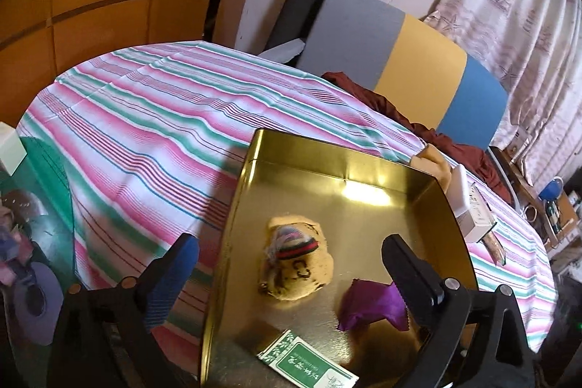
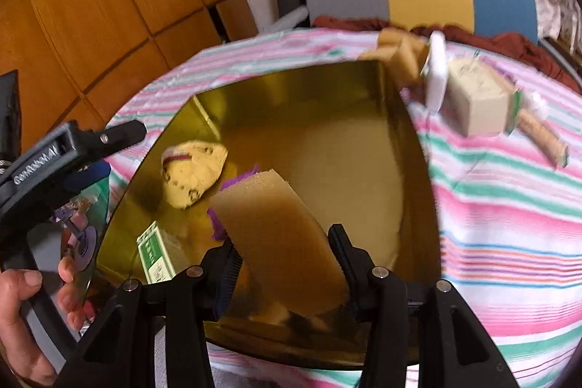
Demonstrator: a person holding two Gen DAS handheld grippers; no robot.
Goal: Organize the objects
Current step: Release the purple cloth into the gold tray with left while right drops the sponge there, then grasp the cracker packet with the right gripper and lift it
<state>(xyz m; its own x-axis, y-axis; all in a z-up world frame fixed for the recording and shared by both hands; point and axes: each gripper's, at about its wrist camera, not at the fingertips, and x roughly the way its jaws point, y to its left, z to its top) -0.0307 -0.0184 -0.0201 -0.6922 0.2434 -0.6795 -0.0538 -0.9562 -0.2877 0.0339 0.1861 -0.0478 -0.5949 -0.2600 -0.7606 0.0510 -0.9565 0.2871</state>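
A gold metal tray [image 1: 254, 177] [image 2: 407, 148] sits on the striped tablecloth. In it lie a tan patterned pouch [image 1: 302, 264] [image 2: 192, 173], a purple cloth [image 1: 371, 308] [image 2: 218, 224] and a green-and-white packet [image 1: 309, 362] [image 2: 154, 251]. My right gripper [image 2: 283, 242] is shut on a tan sponge block [image 2: 276, 235] and holds it over the tray's near part. My left gripper [image 1: 291, 253] is open and empty, straddling the tray's left rim above the pouch; it also shows at the left of the right wrist view [image 2: 72, 148].
Beyond the tray's right corner lie more tan sponge pieces [image 2: 396, 57], a white object [image 2: 436, 75], a cream box [image 2: 476, 104] [image 1: 473, 217] and a cork-like stick [image 2: 542, 137]. A colour-blocked chair back [image 1: 400, 71] with maroon cloth stands behind the table. Wooden cabinets are at left.
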